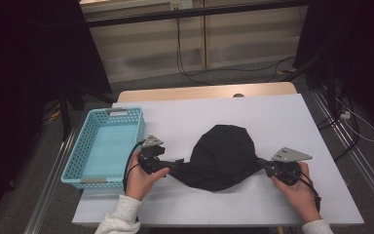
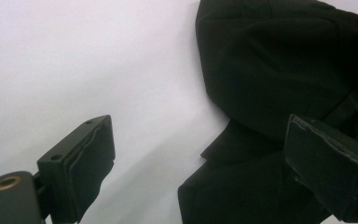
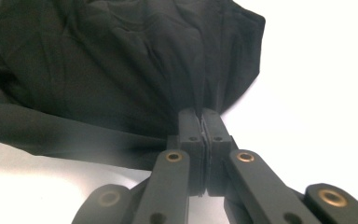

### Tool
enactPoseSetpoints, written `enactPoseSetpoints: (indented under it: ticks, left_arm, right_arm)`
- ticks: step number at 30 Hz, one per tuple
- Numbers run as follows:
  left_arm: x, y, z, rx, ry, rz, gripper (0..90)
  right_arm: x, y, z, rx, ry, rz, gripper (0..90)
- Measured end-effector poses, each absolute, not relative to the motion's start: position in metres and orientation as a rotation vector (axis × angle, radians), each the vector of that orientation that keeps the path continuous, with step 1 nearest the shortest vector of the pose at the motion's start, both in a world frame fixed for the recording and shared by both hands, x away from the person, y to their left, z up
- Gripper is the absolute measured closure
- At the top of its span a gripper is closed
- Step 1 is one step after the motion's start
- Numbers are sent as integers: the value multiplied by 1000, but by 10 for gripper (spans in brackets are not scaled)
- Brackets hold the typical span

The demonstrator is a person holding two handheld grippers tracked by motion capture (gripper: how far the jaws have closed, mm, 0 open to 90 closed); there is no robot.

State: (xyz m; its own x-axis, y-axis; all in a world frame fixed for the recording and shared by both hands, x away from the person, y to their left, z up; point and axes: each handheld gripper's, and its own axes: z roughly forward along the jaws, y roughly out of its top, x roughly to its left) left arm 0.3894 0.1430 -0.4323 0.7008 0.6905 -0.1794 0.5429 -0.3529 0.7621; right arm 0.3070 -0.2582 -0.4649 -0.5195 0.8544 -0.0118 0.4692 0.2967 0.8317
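1. Lying in the middle of the white table (image 1: 282,117), the black cloth (image 1: 221,156) stretches left to right between both grippers.
2. The right gripper (image 3: 201,122) is clenched on its right corner.
3. The left gripper (image 2: 205,154) stands released, the cloth's left corner just beside its right jaw.

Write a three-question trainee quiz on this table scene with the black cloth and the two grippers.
1. True or false: the right gripper is shut on the black cloth.
2. How do the left gripper's jaws stand? A) wide open B) clamped shut
3. On which side of the cloth in the high view does the blue basket stand on the white table?

Key: 1 true. 2 A; cloth lies by one jaw, unpinched. 3 left.
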Motion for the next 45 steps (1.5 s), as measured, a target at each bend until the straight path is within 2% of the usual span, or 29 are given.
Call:
enactPoseSetpoints:
  ticks: [1,5,10,14,20,22,29,31,34,35,45]
  left_arm:
    - [389,143,-432,2043,943,215,89]
    - [389,144,-433,2045,943,215,88]
    - [388,145,-433,2049,948,213,83]
    - [387,148,-431,2054,945,218,82]
    - [387,150,-432,2039,959,199,82]
    - [386,149,-432,2035,964,194,82]
    - [386,147,-434,2037,963,166,83]
    - [386,147,-436,2037,966,159,83]
    - [387,145,-439,2046,968,155,83]
    - [387,145,-439,2049,968,156,83]
    - [386,143,-439,2045,970,161,84]
  right_arm:
    - [307,-259,-465,1174,2114,1130,864]
    - [306,-255,-460,1152,2097,1152,674]
    - [308,-242,-452,1105,2106,1167,512]
    - [310,-229,-443,1065,2087,1208,422]
    - [316,-199,-439,967,2148,1247,391]
    - [317,-189,-440,944,2178,1239,398]
    - [326,-169,-455,949,2251,1180,566]
    - [327,-170,-457,950,2256,1159,642]
    - [327,-173,-458,943,2262,1169,845]
    - [327,-174,-459,944,2266,1173,882]
    - [321,-205,-452,1005,2220,1189,900]
